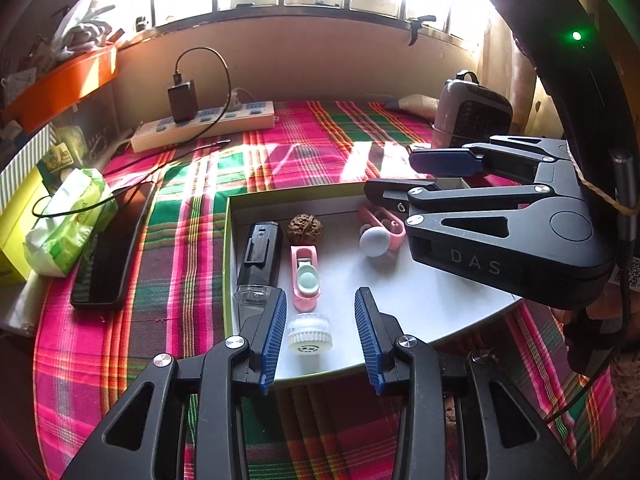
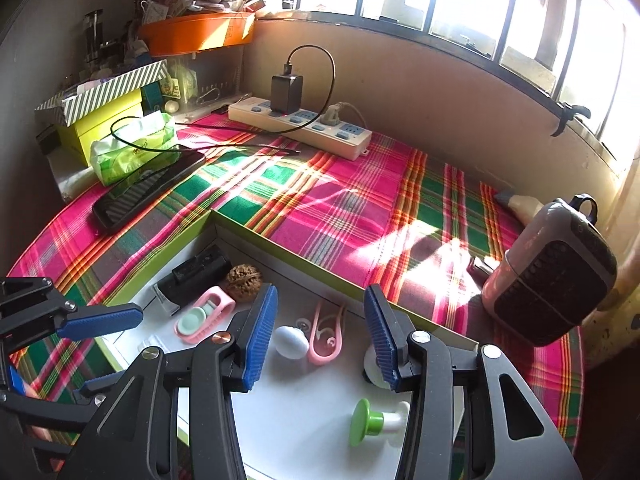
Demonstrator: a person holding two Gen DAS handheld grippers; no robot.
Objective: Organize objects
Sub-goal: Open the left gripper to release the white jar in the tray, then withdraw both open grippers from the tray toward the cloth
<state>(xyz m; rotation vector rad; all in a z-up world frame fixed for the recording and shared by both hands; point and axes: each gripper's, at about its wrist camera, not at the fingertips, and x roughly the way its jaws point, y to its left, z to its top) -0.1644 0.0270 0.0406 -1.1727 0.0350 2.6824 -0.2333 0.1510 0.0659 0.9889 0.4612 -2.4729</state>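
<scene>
Left gripper (image 1: 321, 334) hovers, jaws spread, over a white ribbed round cap (image 1: 309, 334) nearest in the shallow green-walled white box (image 1: 226, 240); right gripper (image 2: 320, 334), jaws also spread, hovers farther right. Small items already sit inside; the plaid-covered desk (image 1: 280, 148) beyond stays cluttered.

Sunlit barred window (image 2: 460, 0) above beige wall (image 2: 420, 92), plaid tablecloth (image 2: 320, 200).

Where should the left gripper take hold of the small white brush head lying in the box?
Grip the brush head across its round sides, coming straight down from above. It stands bristles up, apart from other items, and already lies between the open fingers of the left gripper.
</scene>
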